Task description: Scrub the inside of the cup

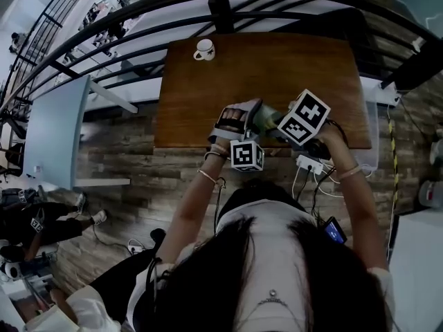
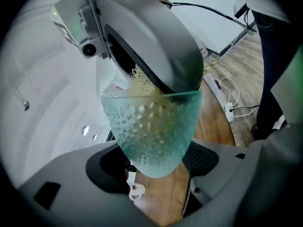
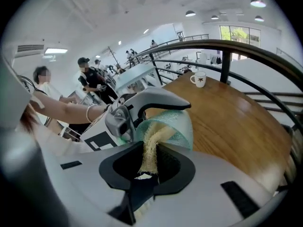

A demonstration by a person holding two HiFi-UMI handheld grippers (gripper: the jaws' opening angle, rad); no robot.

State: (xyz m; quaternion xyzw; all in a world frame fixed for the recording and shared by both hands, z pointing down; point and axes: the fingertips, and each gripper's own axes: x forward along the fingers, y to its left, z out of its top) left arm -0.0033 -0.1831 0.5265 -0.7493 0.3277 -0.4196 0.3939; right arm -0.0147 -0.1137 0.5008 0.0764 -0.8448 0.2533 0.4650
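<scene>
Clamping the green cup (image 2: 151,126) between wide-spread jaws, the left gripper (image 2: 156,168) holds it over the worktop (image 1: 277,68); jaws of the right gripper (image 3: 147,167) pinch a yellow scrubber (image 3: 150,150) dipping inside, unseen in the head view.

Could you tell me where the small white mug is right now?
In the head view, the small white mug stands alone near the far left corner of the brown wooden table.
</scene>
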